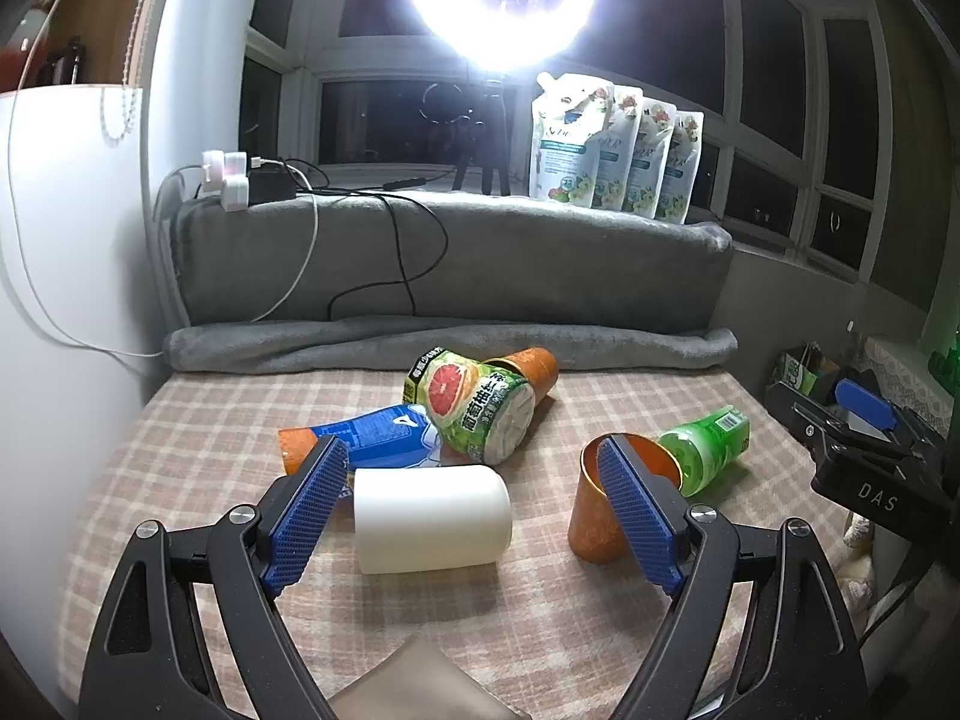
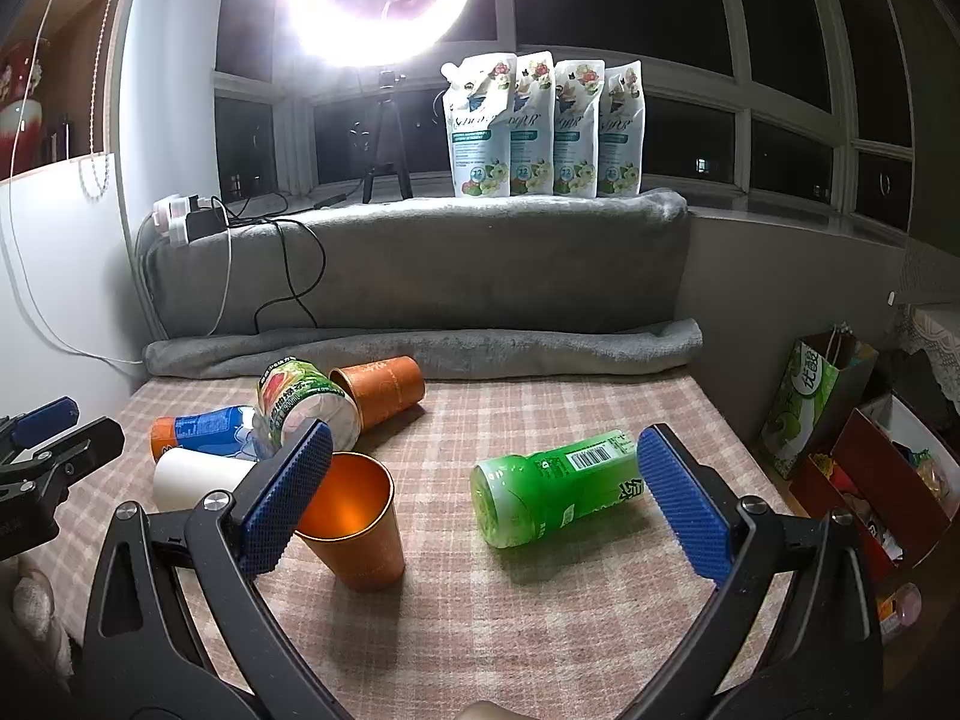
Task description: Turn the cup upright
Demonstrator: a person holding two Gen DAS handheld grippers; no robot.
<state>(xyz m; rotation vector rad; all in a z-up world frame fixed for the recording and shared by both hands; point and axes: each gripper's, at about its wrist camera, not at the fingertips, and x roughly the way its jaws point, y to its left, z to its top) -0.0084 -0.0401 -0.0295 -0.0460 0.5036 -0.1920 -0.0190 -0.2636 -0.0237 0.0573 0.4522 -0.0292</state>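
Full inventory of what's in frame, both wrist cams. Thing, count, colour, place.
Orange cup: 1, upright, front centre of checked cloth.
Second orange cup: 1, on its side, rear.
White cup: 1, on its side, front left.
Grapefruit-label bottle: 1, green and white, lying at rear.
Blue-label bottle: 1, orange cap, lying left.
Green bottle: 1, lying right.
Refill pouches: 4, white, on sill.
Ring light: 1, on tripod.
Grey blanket: behind cloth.
Left gripper: open.
Right gripper: open.
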